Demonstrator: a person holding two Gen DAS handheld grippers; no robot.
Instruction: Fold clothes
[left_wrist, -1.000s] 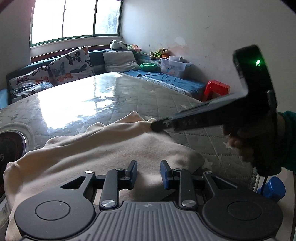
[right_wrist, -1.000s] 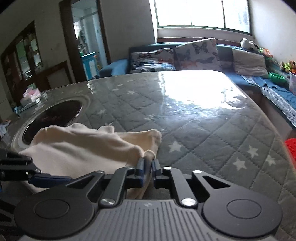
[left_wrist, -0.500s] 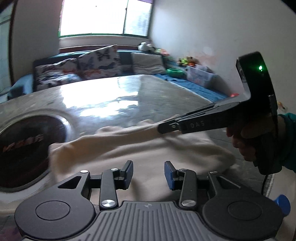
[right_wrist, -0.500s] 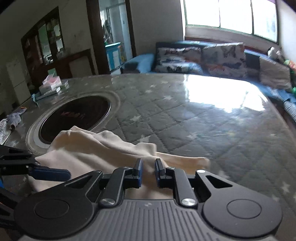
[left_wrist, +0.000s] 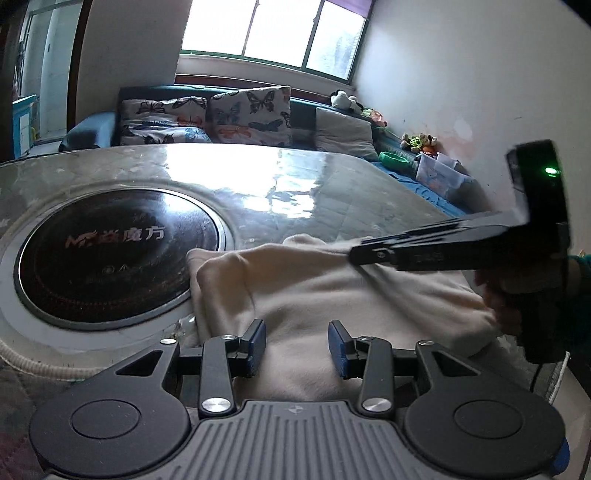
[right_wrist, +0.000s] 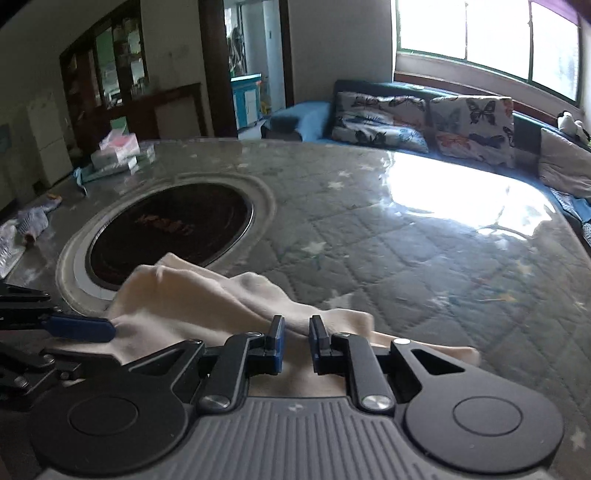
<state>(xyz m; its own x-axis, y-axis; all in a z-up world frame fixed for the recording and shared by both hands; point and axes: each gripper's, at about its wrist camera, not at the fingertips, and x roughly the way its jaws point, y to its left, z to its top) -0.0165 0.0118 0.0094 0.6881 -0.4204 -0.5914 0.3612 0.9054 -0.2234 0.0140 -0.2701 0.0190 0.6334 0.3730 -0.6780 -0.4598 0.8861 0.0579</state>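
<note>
Cream garment (left_wrist: 332, 295) lies bunched at the near edge of the table (left_wrist: 332, 192), at lower centre of both wrist views. Its left edge reaches the pale ring around the round black hob (left_wrist: 110, 251).

Containers sit only at the far right of the left wrist view. There is a green bowl (left_wrist: 397, 159) whose inside is hidden. Just right of it stands a clear plastic box (left_wrist: 439, 173) against the wall, with something orange inside that is too small to name.

The left gripper (left_wrist: 296, 345) hangs over the cloth with its blue pads well apart and pressing nothing; its jaws have just been opening. The right gripper (right_wrist: 297, 332) stands narrow and nips a raised fold of the garment, which draws up toward its tip. A hand (left_wrist: 506, 295) holds it at the right edge of the left wrist view.

A second ago the hob was only a sliver at the left border of the left wrist view, and now almost the whole disc shows. The garment then spread across the lower frame, and it is now gathered more toward the centre and right. The right gripper's gap was tighter then.

Beyond the garment the glossy quilted tabletop runs bare to its far edge, where butterfly cushions (left_wrist: 251, 114) line a sofa. The table's right edge falls away just beside the hand.
</note>
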